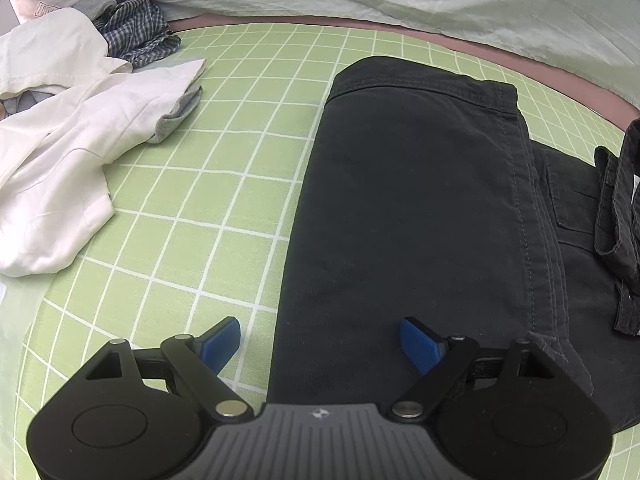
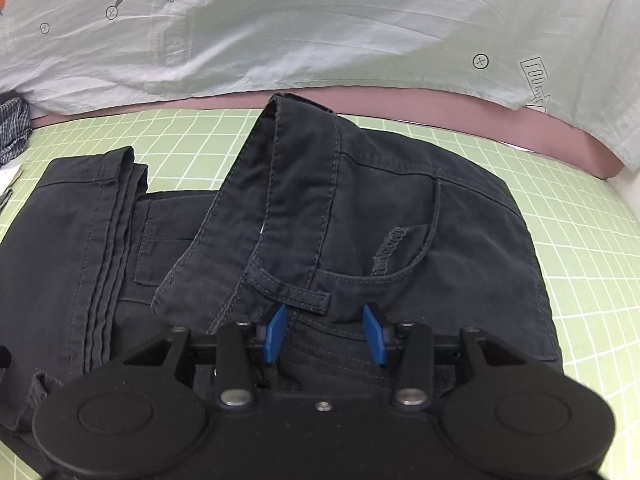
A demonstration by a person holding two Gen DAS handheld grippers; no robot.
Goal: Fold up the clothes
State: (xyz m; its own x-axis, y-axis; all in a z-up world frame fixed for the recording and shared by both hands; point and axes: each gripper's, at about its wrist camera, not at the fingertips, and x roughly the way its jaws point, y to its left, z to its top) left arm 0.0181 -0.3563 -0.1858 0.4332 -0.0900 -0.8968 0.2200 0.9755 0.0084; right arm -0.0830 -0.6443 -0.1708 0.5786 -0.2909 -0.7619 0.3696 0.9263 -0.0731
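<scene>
Pale green sheet (image 2: 320,32) with carrot print bunched along the far edge, pink strip under it. Green grid mat (image 1: 180,208) covers the work surface.

Dark trousers (image 1: 408,208) lie on the mat, right of centre in my left view, legs folded over into a long flat panel, hem end toward the far side. In my right view the waistband end (image 2: 304,200) is lifted and flopped over toward the folded legs, belt loop and front pocket facing up.

White garment (image 1: 60,152) crumpled at the mat's left side, grey-lined cuff pointing toward centre. Checked blue cloth (image 1: 136,32) heaped behind it, against the sheet.

My left gripper (image 1: 320,340) hangs above the near edge of the trousers, jaws wide apart, nothing between them, one blue pad over the mat, the other over the dark fabric.

My right gripper (image 2: 326,332) is partly open, pads (image 2: 276,332) either side of the waistband fabric just below the belt loop; they don't seem to be pinching it.
</scene>
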